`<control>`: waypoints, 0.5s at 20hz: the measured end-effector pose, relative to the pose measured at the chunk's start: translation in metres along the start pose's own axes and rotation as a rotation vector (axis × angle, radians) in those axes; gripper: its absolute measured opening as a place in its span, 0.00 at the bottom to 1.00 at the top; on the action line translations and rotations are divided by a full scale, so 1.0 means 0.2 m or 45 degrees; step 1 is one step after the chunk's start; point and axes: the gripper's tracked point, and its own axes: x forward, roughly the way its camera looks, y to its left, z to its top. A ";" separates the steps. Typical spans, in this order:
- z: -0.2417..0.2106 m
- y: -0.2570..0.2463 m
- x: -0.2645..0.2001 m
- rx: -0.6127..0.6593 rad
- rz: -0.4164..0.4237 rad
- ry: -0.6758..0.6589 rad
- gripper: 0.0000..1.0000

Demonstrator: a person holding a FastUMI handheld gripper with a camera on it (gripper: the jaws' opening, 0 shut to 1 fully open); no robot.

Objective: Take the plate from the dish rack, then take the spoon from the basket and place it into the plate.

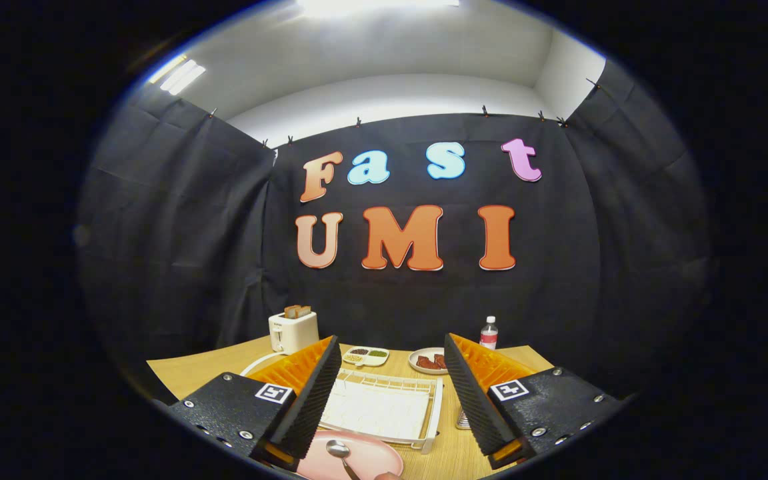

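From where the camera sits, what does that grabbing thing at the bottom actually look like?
The tool has two wedge-shaped fingers with finely ribbed inner faces, standing apart with nothing between them. Each is mounted on a black textured block studded with small silver screws. Each block carries a square black-and-white marker near the finger's base.

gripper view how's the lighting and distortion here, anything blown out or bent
Gripper view: the ceiling light is blown out; fisheye bends the booth wall and table edges; the open gripper, dish rack and spoon on the pink plate stay sharp and evenly lit.
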 end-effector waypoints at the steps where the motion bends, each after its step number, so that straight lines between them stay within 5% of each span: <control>1: 0.06 0.00 0.00 -0.001 -0.009 -0.023 0.93; 10: 0.15 0.05 -0.10 0.010 -0.021 -0.127 0.97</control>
